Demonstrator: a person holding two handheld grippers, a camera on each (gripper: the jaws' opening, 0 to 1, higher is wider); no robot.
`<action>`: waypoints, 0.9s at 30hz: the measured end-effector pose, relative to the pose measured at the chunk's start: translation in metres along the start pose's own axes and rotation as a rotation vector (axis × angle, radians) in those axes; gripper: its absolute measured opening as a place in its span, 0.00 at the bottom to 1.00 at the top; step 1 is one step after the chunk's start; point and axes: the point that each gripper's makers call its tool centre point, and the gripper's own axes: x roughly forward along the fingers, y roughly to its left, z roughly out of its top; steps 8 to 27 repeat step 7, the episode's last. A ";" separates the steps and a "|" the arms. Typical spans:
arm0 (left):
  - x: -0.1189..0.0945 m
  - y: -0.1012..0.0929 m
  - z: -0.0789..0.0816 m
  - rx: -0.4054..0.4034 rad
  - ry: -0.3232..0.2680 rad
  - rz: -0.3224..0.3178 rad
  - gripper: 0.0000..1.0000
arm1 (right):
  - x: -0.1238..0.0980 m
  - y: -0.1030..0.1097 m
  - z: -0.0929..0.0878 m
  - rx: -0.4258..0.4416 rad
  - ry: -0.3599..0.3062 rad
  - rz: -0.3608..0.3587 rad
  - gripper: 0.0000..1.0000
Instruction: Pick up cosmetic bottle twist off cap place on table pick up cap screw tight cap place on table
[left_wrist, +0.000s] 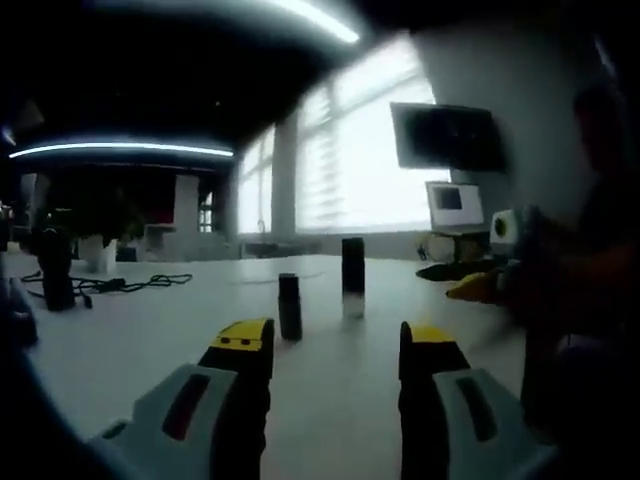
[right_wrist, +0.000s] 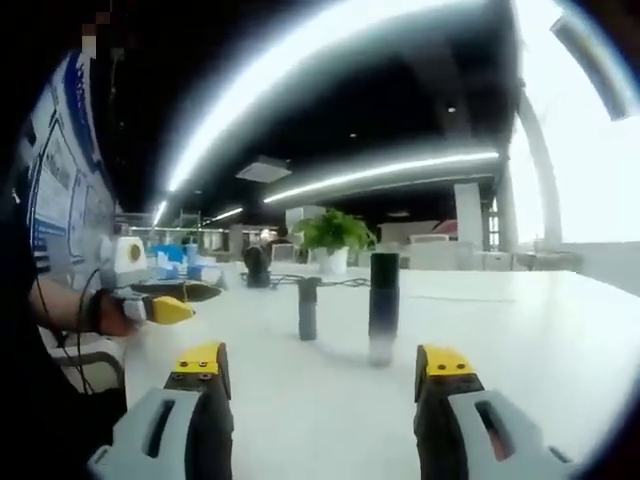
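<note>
While both tools are hovering low over the white table (left_wrist: 120, 330), the left gripper (left_wrist: 335, 350) is spreading its jaws wide and empty, aiming at the small dark cap (left_wrist: 290, 306) standing alone, with the taller cosmetic bottle (left_wrist: 353, 277) standing just right of it and slightly farther. The right gripper (right_wrist: 322, 372) is likewise gaping, holding nothing. Judging by the spacing, they are lining up to grab. Bright windows (left_wrist: 350, 160) are glaring beyond; a potted plant (right_wrist: 332, 238) is sitting far across.

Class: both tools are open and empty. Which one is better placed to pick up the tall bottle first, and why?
Right, marginally. The right tool has the tall bottle between its open jaws; from the left tool, the small bottle stands nearer centre. Both bottles stand upright on the table.
</note>
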 end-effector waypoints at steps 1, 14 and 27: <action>0.001 -0.001 -0.001 0.005 0.006 -0.002 0.40 | 0.000 0.000 0.001 0.005 -0.003 0.002 0.68; 0.001 0.003 -0.002 -0.008 0.010 0.005 0.40 | -0.001 -0.007 0.002 0.038 -0.012 -0.010 0.67; 0.001 0.003 -0.002 -0.008 0.010 0.005 0.40 | -0.001 -0.007 0.002 0.038 -0.012 -0.010 0.67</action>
